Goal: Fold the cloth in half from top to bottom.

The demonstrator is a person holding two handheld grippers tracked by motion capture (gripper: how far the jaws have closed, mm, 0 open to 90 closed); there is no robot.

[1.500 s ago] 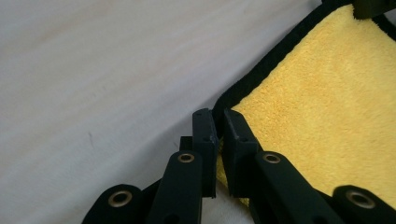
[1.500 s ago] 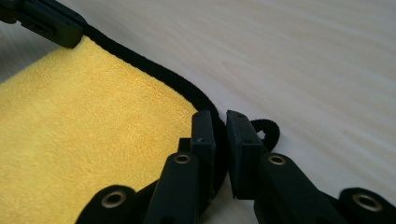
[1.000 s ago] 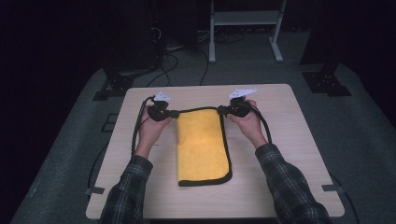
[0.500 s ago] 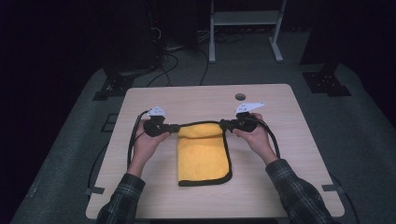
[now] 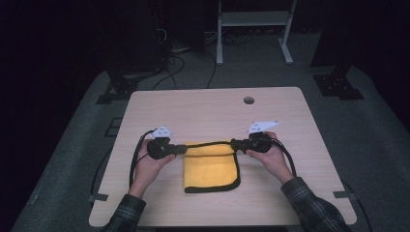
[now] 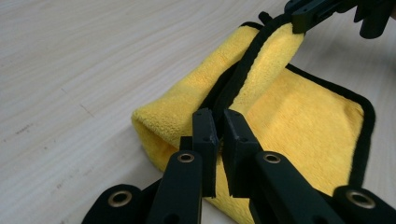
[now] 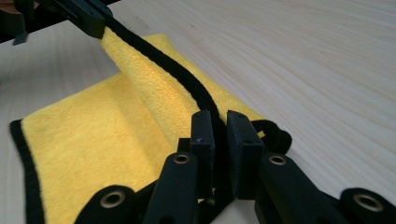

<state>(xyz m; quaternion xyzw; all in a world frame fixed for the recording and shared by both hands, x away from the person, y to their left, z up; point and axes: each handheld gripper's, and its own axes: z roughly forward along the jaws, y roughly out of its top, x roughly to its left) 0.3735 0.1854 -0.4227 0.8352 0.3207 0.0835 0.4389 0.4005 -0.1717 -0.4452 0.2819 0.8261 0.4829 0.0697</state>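
A yellow cloth with a black hem lies on the light wooden table, its far edge lifted and folded back toward the person. My left gripper is shut on the left corner of that edge, and my right gripper is shut on the right corner, the hem stretched between them. In the left gripper view the black jaws pinch the cloth's hem, with the other gripper at top right. In the right gripper view the jaws clamp the yellow cloth at its black hem.
A round cable hole sits in the table near its far edge. Cables trail from both grippers off the table's sides. A metal stand and dark equipment stand on the floor beyond the table.
Both grippers have drawn the cloth's far edge toward the person, folding it over itself. The visible cloth is shorter now.
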